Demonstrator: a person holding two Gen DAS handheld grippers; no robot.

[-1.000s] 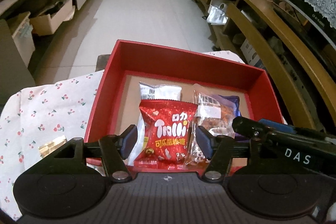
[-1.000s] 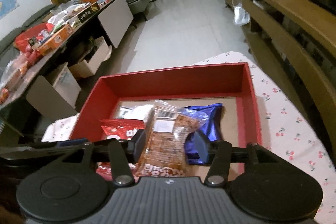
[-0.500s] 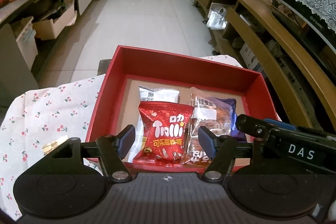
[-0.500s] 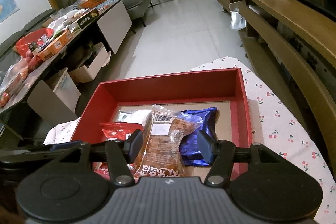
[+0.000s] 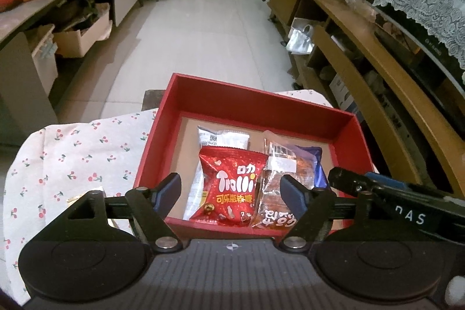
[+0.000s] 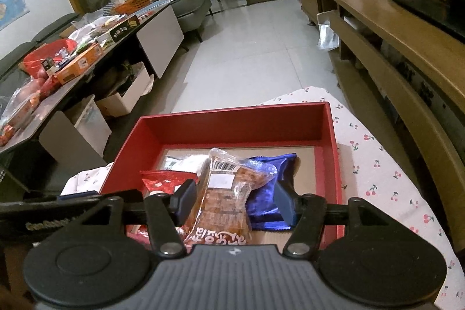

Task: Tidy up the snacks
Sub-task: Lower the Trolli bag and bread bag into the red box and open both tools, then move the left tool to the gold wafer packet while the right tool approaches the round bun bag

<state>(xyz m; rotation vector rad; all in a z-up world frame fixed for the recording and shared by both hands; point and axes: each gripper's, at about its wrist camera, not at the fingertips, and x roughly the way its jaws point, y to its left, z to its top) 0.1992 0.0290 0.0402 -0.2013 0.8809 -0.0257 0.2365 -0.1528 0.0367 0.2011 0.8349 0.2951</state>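
red box (image 5: 255,109) with a brown cardboard floor. red trolli packet (image 5: 232,188), white and yellow lettering. white packet (image 5: 222,137) behind it. clear packet (image 6: 225,199) showing orange-brown contents, white label, black barcode. blue packet (image 6: 268,193). white cloth (image 5: 78,153) printed with small red cherries. black grippers with blue finger pads (image 5: 170,189).
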